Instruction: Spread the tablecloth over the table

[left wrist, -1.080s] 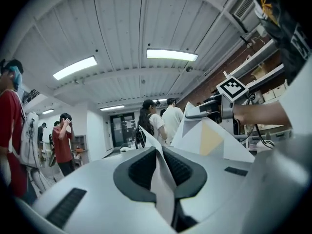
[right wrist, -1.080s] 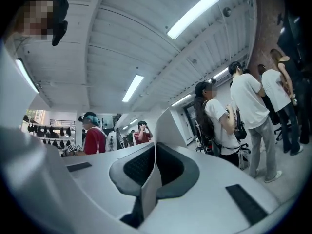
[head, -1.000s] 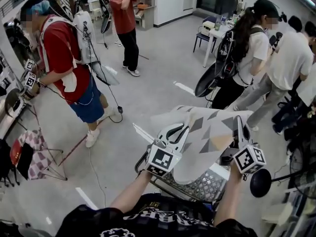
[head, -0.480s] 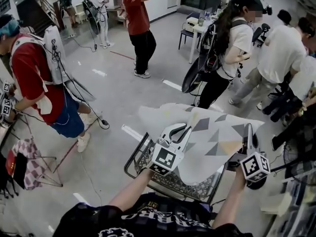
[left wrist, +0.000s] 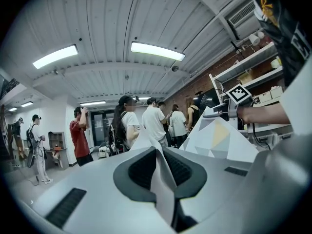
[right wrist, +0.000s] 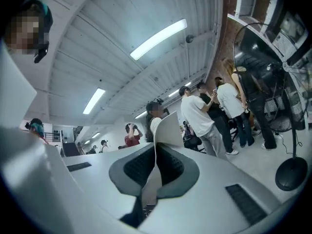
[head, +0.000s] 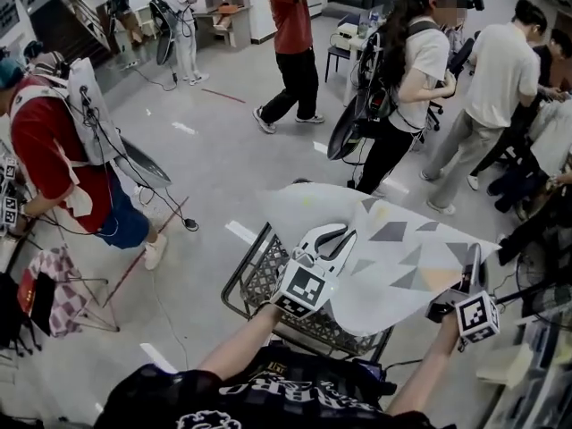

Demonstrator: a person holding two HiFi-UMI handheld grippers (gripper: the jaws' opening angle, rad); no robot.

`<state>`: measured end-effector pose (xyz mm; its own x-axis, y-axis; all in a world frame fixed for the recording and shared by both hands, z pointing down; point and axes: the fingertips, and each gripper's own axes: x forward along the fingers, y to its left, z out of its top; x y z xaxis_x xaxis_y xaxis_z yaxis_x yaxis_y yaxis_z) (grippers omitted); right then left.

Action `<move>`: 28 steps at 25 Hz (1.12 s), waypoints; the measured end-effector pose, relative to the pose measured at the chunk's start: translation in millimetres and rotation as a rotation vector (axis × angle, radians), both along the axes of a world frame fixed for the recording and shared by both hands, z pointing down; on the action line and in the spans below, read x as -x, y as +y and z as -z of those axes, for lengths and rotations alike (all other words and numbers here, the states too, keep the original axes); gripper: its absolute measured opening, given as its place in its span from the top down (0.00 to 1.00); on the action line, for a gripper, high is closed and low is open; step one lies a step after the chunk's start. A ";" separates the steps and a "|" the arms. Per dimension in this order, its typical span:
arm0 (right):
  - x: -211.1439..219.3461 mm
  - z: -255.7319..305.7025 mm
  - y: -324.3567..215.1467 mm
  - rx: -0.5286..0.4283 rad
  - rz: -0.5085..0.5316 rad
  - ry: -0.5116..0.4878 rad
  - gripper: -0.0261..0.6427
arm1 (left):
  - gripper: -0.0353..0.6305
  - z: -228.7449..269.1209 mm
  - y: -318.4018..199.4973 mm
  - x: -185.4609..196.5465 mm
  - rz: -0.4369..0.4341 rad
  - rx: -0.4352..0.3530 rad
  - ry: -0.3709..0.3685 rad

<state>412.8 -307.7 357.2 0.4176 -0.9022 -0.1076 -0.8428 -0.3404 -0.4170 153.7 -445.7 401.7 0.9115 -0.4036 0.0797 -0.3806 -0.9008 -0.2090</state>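
1. The left claw (head: 338, 239) is pinched tight on one edge of the tablecloth (head: 398, 257).
2. The right claw (head: 473, 253) is pinched tight on another edge.
3. The tablecloth hangs spread between them, over a wire basket (head: 257, 280). It hides most of the inside.

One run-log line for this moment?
left gripper: shut on tablecloth | right gripper: shut on tablecloth | tablecloth: held above mesh table
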 end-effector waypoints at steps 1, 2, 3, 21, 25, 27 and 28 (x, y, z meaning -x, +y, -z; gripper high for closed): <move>-8.6 -3.0 6.7 -0.007 -0.012 -0.015 0.94 | 0.88 0.2 1.0 -2.8 0.006 0.001 -0.001; -15.3 -6.3 11.3 -0.010 -0.017 -0.026 0.94 | 0.88 -1.7 1.9 -5.7 0.015 0.005 -0.006; -19.9 -10.0 14.0 -0.009 -0.012 -0.035 0.94 | 0.88 -5.7 3.3 -8.8 0.025 0.008 -0.013; -36.2 -123.9 46.9 0.207 0.172 -0.196 0.94 | 0.91 -95.5 69.2 -32.8 0.219 0.209 -0.162; -10.6 -169.8 133.4 0.254 0.192 -0.254 0.94 | 0.92 -117.8 149.7 10.5 0.274 0.251 -0.158; 6.9 -179.0 181.0 0.297 0.200 -0.227 0.93 | 0.92 -120.6 193.8 40.9 0.302 0.269 -0.157; 11.4 -182.6 192.3 0.321 0.207 -0.206 0.93 | 0.92 -124.2 205.8 51.2 0.315 0.280 -0.165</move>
<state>401.3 -115.4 539.7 0.2078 -0.9433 0.2587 -0.8169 -0.3128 -0.4846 102.5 -239.9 525.9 0.7134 -0.6017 0.3592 -0.6275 -0.7767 -0.0550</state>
